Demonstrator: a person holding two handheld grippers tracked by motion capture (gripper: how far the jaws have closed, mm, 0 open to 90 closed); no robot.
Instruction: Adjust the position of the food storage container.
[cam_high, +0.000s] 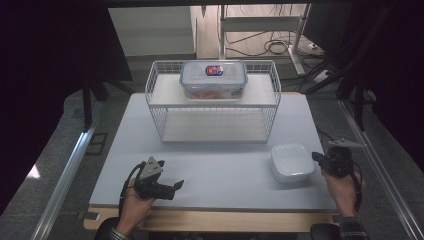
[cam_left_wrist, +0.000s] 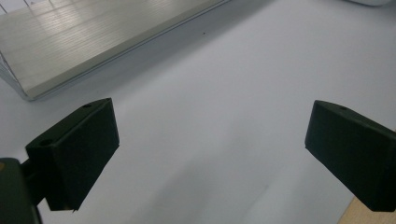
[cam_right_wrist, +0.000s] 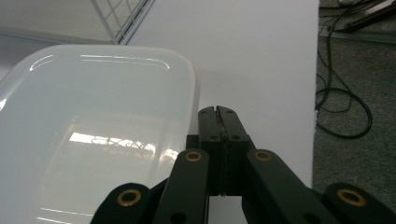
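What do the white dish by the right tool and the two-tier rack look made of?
White dish: glossy, sharp window reflections across its smooth surface; glazed ceramic or hard plastic, can't tell which. Rack: thin white wire mesh walls, likely coated metal, with pale flat shelf boards.

This looks like a lab or test room, not a home. A white table (cam_high: 210, 170) stands on grey carpet (cam_high: 50, 165), with metal rails (cam_high: 65, 175) on the floor at both sides. Black cables (cam_high: 277, 47) lie loose on the floor behind it. Dark curtains (cam_high: 45, 75) hang around the table, and a metal frame (cam_high: 260, 22) stands at the back.
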